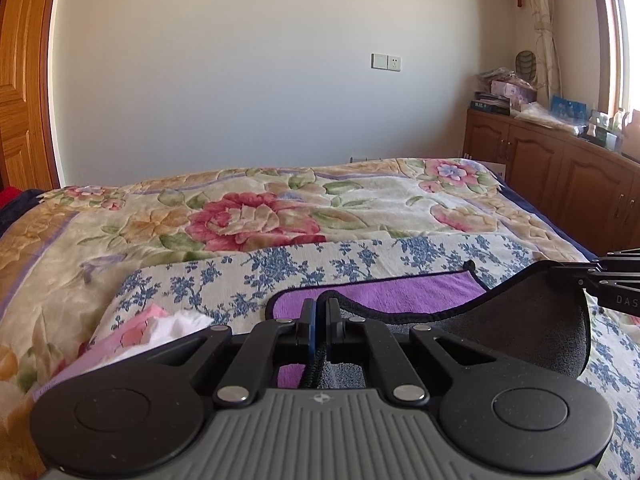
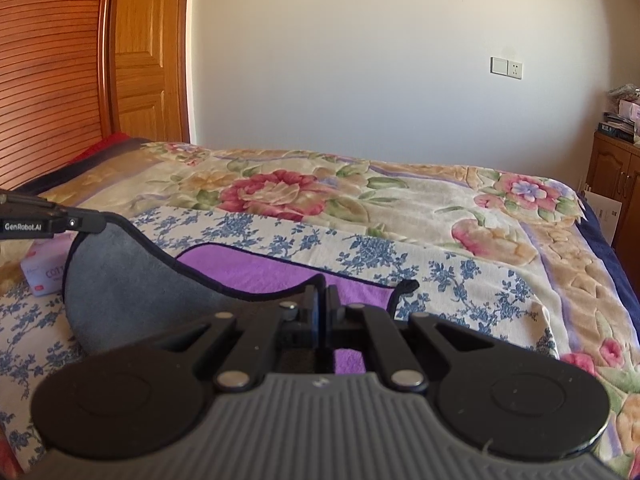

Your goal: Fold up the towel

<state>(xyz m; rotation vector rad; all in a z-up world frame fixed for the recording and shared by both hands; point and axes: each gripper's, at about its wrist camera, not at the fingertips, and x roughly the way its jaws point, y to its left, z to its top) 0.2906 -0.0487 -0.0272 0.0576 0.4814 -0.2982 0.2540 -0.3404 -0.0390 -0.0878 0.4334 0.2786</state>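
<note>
The black two-finger left gripper [image 1: 319, 312] was clamped on the black-bound edge of the purple and grey plush towel [image 1: 384, 294], and the black two-finger right gripper [image 2: 322, 300] was pinched tight on the same hem farther along, so the near edge hung lifted between them with its grey underside [image 2: 132, 300] sagging in a curve. The rest of the towel lay purple side up on a cream cloth printed with blue flower sprigs [image 2: 420, 264], which was spread over a thick quilted blanket with large red and pink flowers [image 1: 256, 220] covering the bed. On the left gripper's finger, seen in the right wrist view, white lettering read "GenRobot.AI"; on the right gripper's finger in the left wrist view only "DAS" showed before the frame cut it off. A small pale pink packet [image 2: 44, 272] beside the towel carried writing beginning "CO", the rest hidden behind the grey fold. The labels on the stacked boxes and bags on the brown wooden cabinet [image 1: 552, 160] were too small to read. A white wall switch and socket plate [image 1: 386, 61] was blank.
</note>
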